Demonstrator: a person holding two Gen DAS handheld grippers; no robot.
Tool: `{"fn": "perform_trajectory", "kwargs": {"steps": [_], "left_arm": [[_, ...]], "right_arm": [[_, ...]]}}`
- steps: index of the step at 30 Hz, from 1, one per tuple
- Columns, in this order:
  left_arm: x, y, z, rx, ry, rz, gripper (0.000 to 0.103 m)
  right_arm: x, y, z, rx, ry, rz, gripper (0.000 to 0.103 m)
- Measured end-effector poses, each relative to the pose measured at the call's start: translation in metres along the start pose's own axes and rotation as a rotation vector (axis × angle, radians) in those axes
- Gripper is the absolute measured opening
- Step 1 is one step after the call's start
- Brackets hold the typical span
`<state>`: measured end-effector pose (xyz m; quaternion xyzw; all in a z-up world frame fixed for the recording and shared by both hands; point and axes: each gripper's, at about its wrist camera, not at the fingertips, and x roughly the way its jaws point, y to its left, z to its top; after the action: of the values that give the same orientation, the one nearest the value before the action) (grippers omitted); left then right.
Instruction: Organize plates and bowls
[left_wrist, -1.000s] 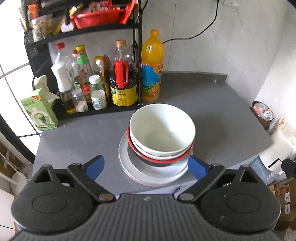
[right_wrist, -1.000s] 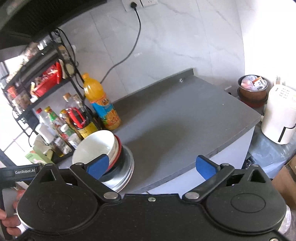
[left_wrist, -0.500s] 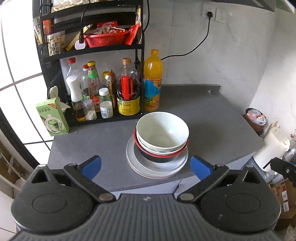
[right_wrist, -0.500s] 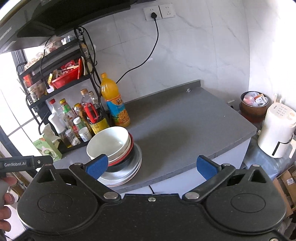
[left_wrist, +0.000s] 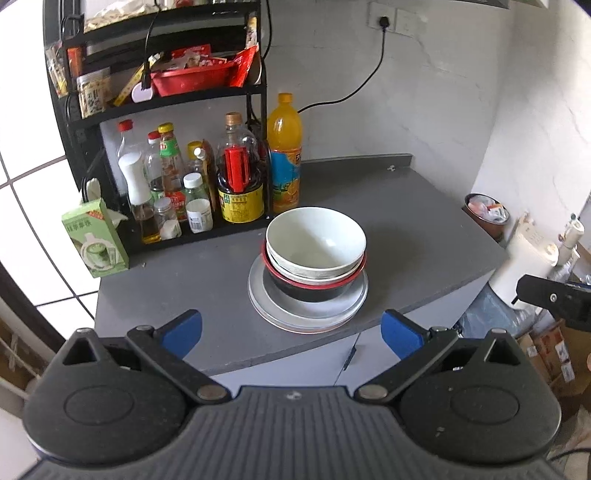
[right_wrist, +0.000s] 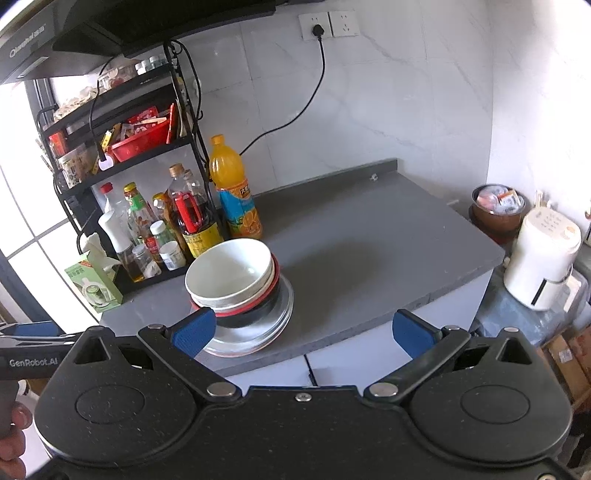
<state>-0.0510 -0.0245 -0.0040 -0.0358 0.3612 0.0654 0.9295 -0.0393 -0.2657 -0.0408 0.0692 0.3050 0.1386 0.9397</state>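
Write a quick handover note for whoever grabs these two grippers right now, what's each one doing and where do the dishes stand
Left gripper: open, empty, held back from the counter.
Right gripper: open, empty, also clear of the dishes.
Dishes: white bowl nested in a red-rimmed black bowl, on stacked plates near the grey counter's front edge.
Done: everything visible sits in one stack.
Left: nothing obvious; check the stack is steady.

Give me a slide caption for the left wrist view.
Open left gripper facing nested bowls stacked on plates on a grey counter, beside a condiment rack.
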Motion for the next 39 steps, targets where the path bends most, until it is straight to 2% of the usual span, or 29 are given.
{"fn": "perform_trajectory", "kwargs": {"steps": [6, 14, 27, 39], "left_arm": [[-0.006, 0.018, -0.006, 0.027, -0.005, -0.002, 0.102], [-0.012, 0.033, -0.013, 0.024, 0.006, -0.013, 0.102], [-0.026, 0.033, -0.032, -0.006, 0.017, -0.020, 0.102], [-0.031, 0.030, -0.027, 0.013, -0.007, 0.006, 0.102]], "right_arm": [[-0.001, 0.009, -0.013, -0.003, 0.040, -0.016, 0.103], [-0.007, 0.023, -0.023, -0.021, 0.041, -0.023, 0.103], [-0.021, 0.034, -0.028, -0.001, 0.038, -0.021, 0.103], [-0.026, 0.042, -0.031, -0.026, 0.046, -0.009, 0.103]]}}
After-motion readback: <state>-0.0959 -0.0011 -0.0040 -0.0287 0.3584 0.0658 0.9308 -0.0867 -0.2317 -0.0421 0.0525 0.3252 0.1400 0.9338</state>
